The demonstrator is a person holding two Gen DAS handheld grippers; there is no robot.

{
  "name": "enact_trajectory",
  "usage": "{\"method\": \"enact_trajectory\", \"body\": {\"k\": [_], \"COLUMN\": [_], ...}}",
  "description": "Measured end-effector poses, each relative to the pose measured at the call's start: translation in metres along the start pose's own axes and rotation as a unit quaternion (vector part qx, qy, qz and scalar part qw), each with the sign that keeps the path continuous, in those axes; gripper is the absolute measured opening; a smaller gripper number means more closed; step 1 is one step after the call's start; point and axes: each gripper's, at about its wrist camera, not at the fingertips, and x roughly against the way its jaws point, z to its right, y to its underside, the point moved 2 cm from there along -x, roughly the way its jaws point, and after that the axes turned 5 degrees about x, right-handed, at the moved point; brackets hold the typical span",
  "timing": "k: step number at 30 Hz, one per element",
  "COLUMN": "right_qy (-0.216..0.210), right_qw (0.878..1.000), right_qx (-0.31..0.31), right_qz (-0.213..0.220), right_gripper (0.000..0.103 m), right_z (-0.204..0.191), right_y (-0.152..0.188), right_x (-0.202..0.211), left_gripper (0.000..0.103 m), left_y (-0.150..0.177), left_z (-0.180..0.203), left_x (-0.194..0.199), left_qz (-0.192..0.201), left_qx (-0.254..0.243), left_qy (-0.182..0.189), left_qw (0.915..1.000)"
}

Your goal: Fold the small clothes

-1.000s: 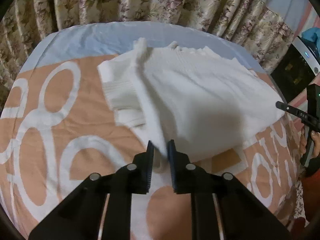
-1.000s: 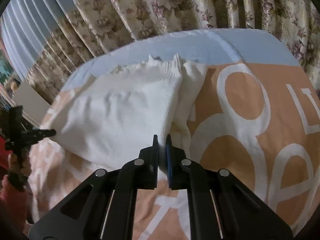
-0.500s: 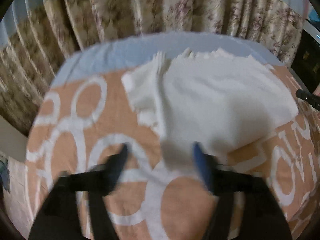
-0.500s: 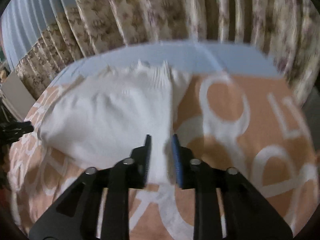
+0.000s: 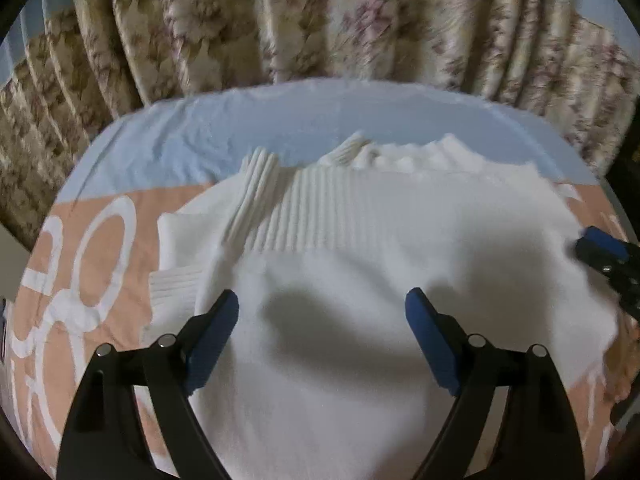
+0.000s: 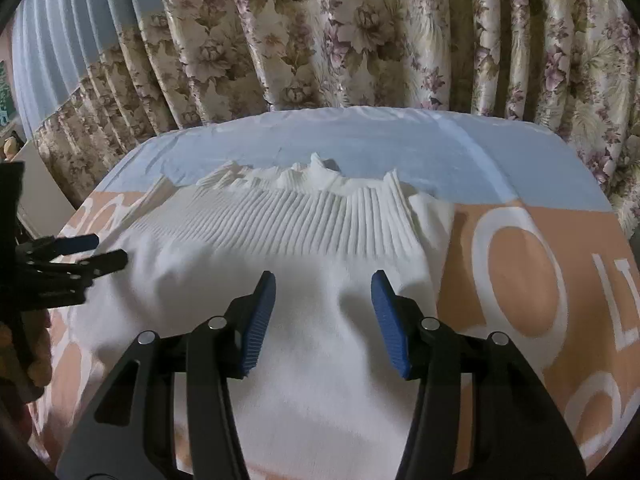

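Observation:
A white knit garment (image 5: 380, 264) with a ribbed band lies folded on the bed; it also shows in the right wrist view (image 6: 312, 248). My left gripper (image 5: 322, 316) is open and empty, hovering over the garment's left part. My right gripper (image 6: 323, 300) is open and empty over the garment's right part. The right gripper's fingers (image 5: 600, 254) show at the right edge of the left wrist view. The left gripper's fingers (image 6: 80, 254) show at the left edge of the right wrist view.
The bed cover (image 6: 520, 272) is orange with white letters and a pale blue band (image 5: 224, 136) at the far side. Floral curtains (image 6: 360, 40) hang close behind the bed. A hand (image 6: 24, 344) holds the left gripper at the lower left.
Both grippers opened and let go of the garment's near edge. Both moved forward over the garment, which now lies folded over with its ribbed band on top.

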Motion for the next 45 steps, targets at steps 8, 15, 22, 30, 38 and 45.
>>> {"method": "enact_trajectory", "body": {"k": [8, 15, 22, 30, 38, 45], "right_qy": [0.031, 0.004, -0.003, 0.004, -0.006, -0.027], "right_qw": [0.999, 0.999, 0.999, 0.998, 0.993, 0.990], "right_qx": [-0.012, -0.043, -0.040, -0.063, -0.110, -0.131], "right_qz": [-0.034, -0.008, 0.031, -0.013, -0.039, -0.043], "right_gripper": [0.046, 0.053, 0.095, 0.100, 0.100, 0.100], "right_z": [0.047, 0.058, 0.033, 0.030, 0.054, 0.065], "right_y": [0.005, 0.004, 0.000, 0.023, 0.042, 0.048], "right_x": [-0.033, -0.006, 0.045, 0.040, 0.034, 0.027], "left_gripper": [0.086, 0.087, 0.096, 0.098, 0.100, 0.100], "left_y": [0.015, 0.007, 0.002, 0.025, 0.038, 0.037], "left_z": [-0.016, -0.017, -0.014, 0.013, 0.046, 0.060], "left_x": [-0.014, -0.002, 0.037, 0.042, 0.027, 0.019], "left_qz": [0.001, -0.011, -0.011, -0.048, -0.060, -0.051], "left_qx": [-0.016, 0.022, 0.072, 0.054, 0.010, -0.001], "left_qy": [-0.018, 0.003, 0.032, 0.038, 0.035, 0.028], "left_qw": [0.9997, 0.9997, 0.9968, 0.9967, 0.9976, 0.9983]}}
